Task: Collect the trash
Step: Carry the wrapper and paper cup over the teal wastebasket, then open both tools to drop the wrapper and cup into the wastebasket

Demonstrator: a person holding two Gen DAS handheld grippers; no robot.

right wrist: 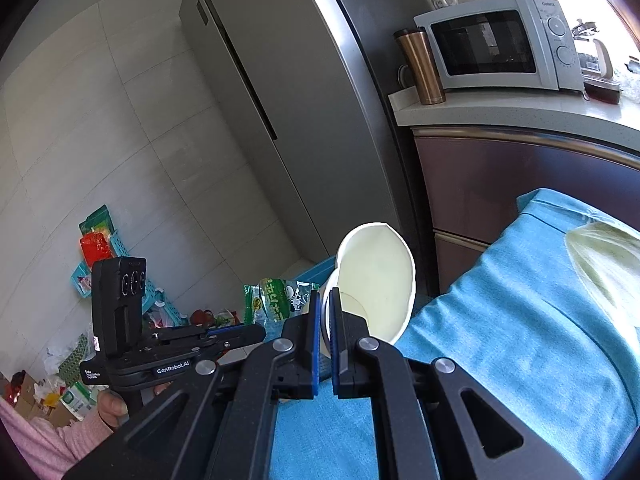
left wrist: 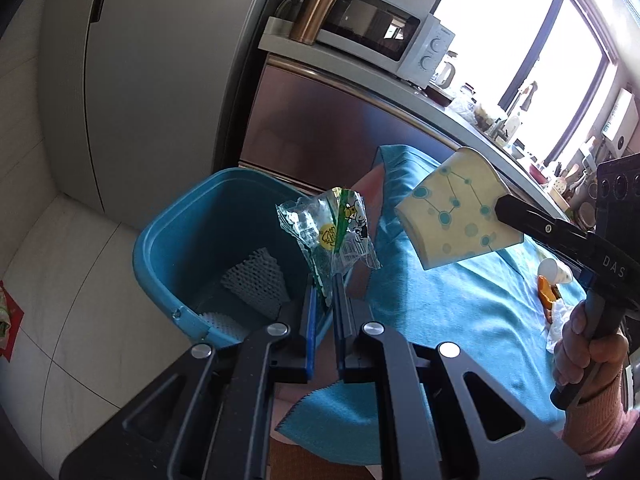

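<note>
My left gripper [left wrist: 327, 284] is shut on a clear plastic snack wrapper [left wrist: 330, 234] with green and yellow print. It holds the wrapper up over the near right rim of a blue bin [left wrist: 168, 240]. The bin has grey foam netting [left wrist: 256, 280] in its bottom. My right gripper [right wrist: 329, 300] is shut on the rim of a squashed paper cup [right wrist: 376, 280]. In the left wrist view that paper cup [left wrist: 456, 208], pale yellow with teal dots, hangs to the right of the bin above the table. From the right wrist camera, the left gripper [right wrist: 240, 328] and its wrapper [right wrist: 276, 300] appear to the cup's left.
A table under a blue cloth [left wrist: 460, 300] sits right of the bin, with an orange scrap [left wrist: 546, 288] and white plastic [left wrist: 560, 320] on it. A fridge [left wrist: 160, 80], a counter with a microwave [right wrist: 500, 44] and a copper tumbler [right wrist: 420, 68] stand behind. Baskets and packets [right wrist: 100, 248] clutter the floor.
</note>
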